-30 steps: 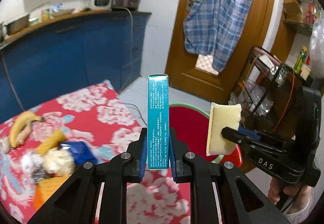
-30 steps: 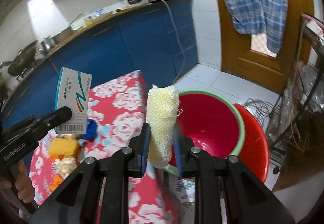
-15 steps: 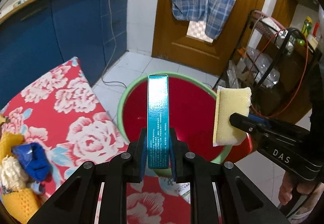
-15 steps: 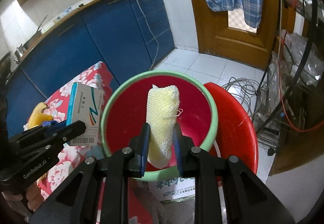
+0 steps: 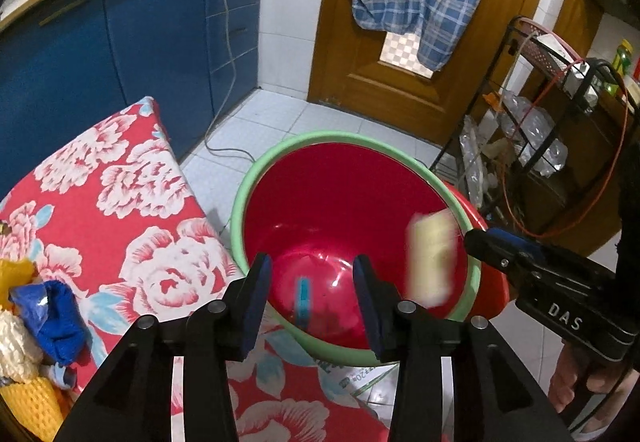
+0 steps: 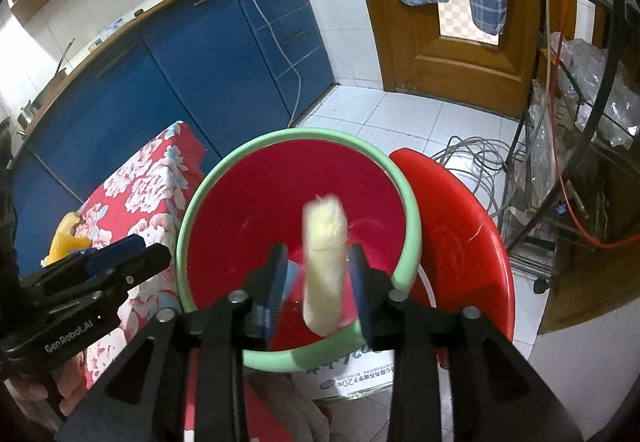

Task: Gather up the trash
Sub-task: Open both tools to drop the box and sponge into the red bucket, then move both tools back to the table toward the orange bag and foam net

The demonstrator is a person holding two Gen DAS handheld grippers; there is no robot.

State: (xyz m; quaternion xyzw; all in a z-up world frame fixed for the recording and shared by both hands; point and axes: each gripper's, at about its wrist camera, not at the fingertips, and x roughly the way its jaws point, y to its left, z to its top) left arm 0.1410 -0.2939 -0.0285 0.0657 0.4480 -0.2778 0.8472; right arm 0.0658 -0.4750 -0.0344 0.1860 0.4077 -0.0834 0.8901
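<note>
Both grippers are over the basin with their jaws opening, and neither has a grip on anything. Your left gripper (image 5: 312, 292) stands partly open with clear space between the pads; the teal carton (image 5: 303, 298), blurred, is beyond them inside the bowl, either falling or just landed. Your right gripper (image 6: 318, 282) is also partly open; the yellow sponge (image 6: 325, 266) is between the jaws but blurred, and the pads do not appear to press on it, so treat it as released. In the left wrist view the same sponge (image 5: 430, 256) shows as a pale smear over the right side of the bowl, just left of the right gripper's tip. The red basin (image 5: 256, 178), with its green rim, sits on the floor beside the near-right corner of the flowered tablecloth (image 5: 120, 202); a second red tub (image 6: 460, 242) lies just right of it. Judged from this, two pieces are as good as collected. Work remains: on the cloth at far left you still have a blue wrapper (image 5: 52, 314), a white crumpled piece (image 5: 14, 348) and yellow netted items (image 5: 34, 404), and the right wrist view shows a banana peel (image 6: 70, 236) on the cloth further back. Return to the table for these.
</note>
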